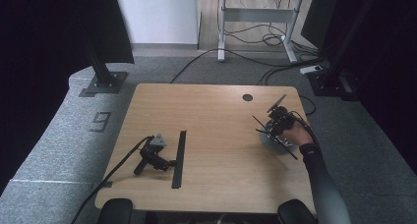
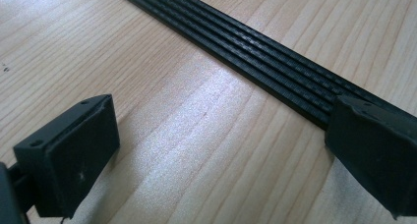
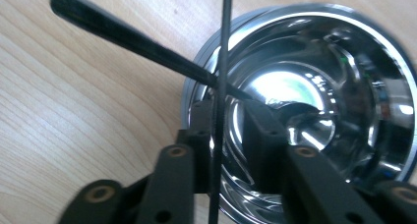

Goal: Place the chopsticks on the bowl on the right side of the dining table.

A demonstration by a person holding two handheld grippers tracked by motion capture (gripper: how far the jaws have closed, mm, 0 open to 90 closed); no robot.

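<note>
the right gripper (image 1: pixel 275 127) is squeezed tight on a thin black stick (image 3: pixel 220 62), holding it over the shiny metal bowl (image 3: pixel 354 52) on the right side of the wooden table (image 1: pixel 216 116). the left gripper (image 1: pixel 169 163) lies on the table with its jaws wide apart, just beside a row of more black sticks (image 2: pixel 255 47).
</note>
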